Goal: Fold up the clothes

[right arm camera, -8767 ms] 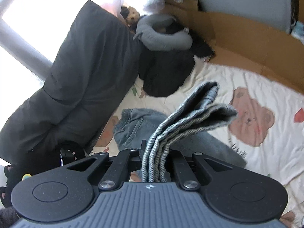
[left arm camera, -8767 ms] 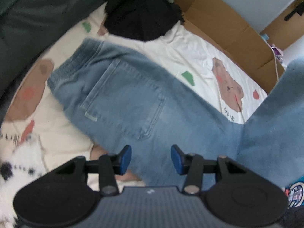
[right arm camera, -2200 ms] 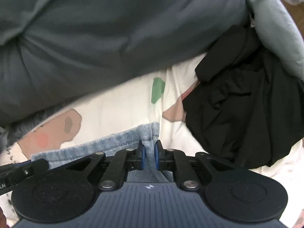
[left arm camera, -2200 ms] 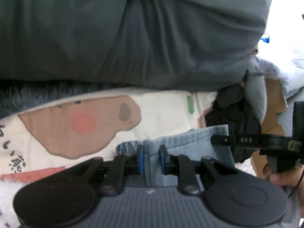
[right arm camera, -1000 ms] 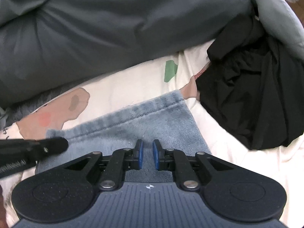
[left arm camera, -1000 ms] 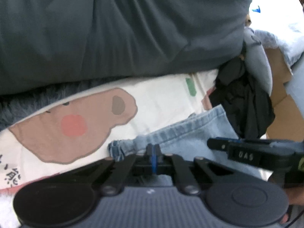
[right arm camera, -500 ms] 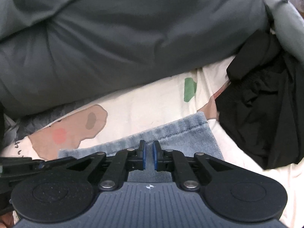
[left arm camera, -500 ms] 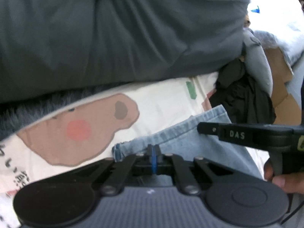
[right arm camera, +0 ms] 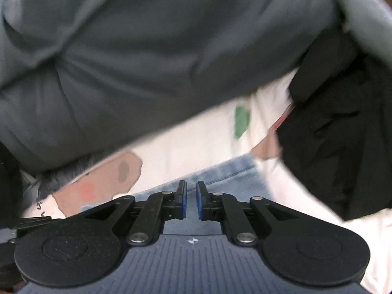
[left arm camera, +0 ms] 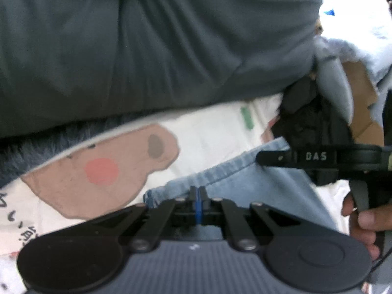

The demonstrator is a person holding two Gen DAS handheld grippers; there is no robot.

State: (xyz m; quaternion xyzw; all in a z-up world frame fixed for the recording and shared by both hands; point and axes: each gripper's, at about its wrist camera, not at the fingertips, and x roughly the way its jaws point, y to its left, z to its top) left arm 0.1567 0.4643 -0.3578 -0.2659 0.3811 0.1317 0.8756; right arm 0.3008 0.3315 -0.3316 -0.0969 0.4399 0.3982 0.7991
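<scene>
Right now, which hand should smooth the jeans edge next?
Probably the left: the left gripper, shut, sits over the jeans hem, while the right gripper is slightly open, holding nothing.

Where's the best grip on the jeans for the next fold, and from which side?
Judging from the pictures: the stitched edge band of the jeans, at its two corners. It is the thickest, stiffest part and lies flat on the bear-print sheet. Come from the near side, fingers sloping down over the denim. The left gripper is closed at that edge; the right gripper stands slightly open above it.
</scene>
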